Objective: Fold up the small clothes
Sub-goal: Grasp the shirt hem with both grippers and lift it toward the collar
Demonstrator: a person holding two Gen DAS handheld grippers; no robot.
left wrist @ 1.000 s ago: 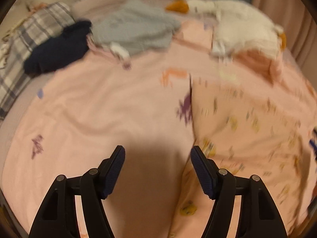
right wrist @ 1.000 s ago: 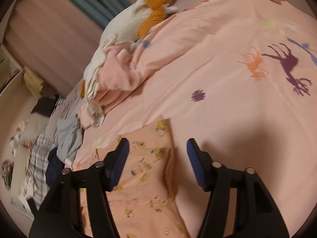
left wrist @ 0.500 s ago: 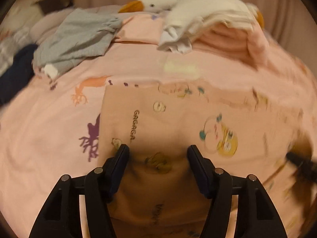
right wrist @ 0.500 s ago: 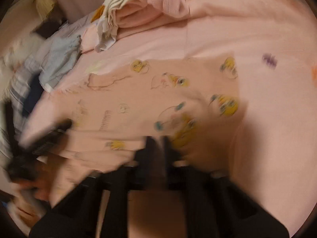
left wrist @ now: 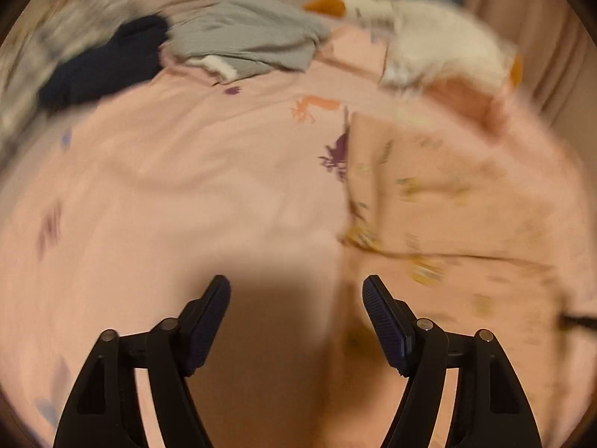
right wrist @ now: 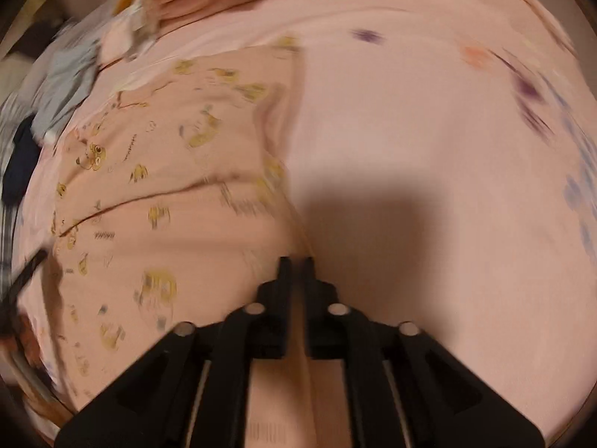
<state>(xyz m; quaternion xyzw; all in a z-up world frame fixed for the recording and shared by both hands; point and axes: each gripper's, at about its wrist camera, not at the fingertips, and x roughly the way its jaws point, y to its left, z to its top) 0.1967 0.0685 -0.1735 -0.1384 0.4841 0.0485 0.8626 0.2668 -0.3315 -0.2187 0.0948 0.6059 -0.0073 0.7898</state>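
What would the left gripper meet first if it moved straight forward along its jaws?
Probably the bare pink bedsheet: the left gripper is open, pointing at it just left of the printed garment. Motion blur makes depth uncertain.

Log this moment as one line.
left claw open, empty | right claw shut on peach cartoon-print garment edge | pink bedsheet

A printed garment (left wrist: 447, 194) lies spread on the bed (left wrist: 186, 186), to the right of the left tool (left wrist: 296, 291), whose jaws stand apart above the bare bedspread. The right tool (right wrist: 296, 261), jaws together, meets the garment's near right edge. Toward the bed's far edge sit a heap of clothes (left wrist: 238, 44) at left and a plush goose (left wrist: 429, 41) at right.
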